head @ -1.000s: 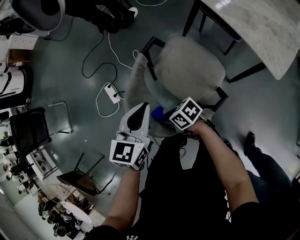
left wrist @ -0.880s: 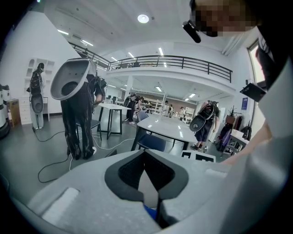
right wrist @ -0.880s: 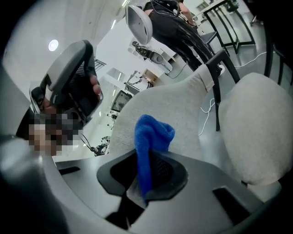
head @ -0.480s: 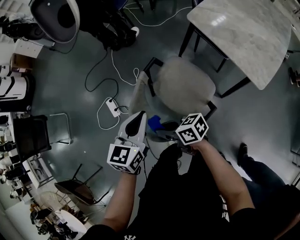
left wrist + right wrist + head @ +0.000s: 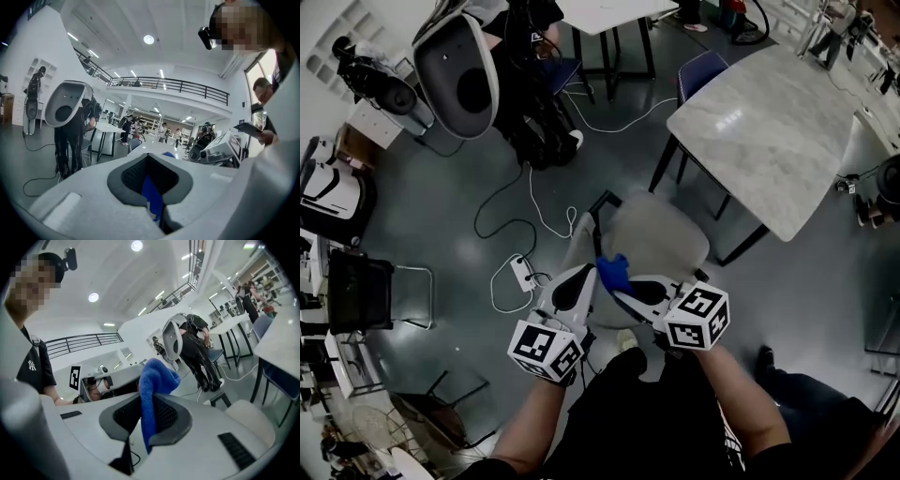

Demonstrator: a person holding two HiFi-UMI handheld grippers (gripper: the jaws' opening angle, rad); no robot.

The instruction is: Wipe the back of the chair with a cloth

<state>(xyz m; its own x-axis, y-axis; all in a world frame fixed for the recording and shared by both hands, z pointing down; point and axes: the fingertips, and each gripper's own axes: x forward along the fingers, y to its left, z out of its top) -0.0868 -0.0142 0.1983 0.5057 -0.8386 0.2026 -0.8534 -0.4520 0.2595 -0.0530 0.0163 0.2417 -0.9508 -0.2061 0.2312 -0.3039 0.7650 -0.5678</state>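
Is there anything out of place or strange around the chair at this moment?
Nothing looks spilled or broken. A white power strip with loose cables lies on the floor beside the chair, which is untidy. Also, both the left gripper and the right gripper pinch the same blue cloth.

The left hand-held gripper (image 5: 151, 197) and the right hand-held gripper (image 5: 143, 427) have smooth white shells; dark grey ribbed pads (image 5: 132, 176) line the jaws; the left cube (image 5: 546, 350) and the right cube (image 5: 698, 317) bear black square markers; the person wears a black short-sleeved shirt (image 5: 652, 412) with a small white emblem (image 5: 31, 365); a black head camera (image 5: 70, 256).
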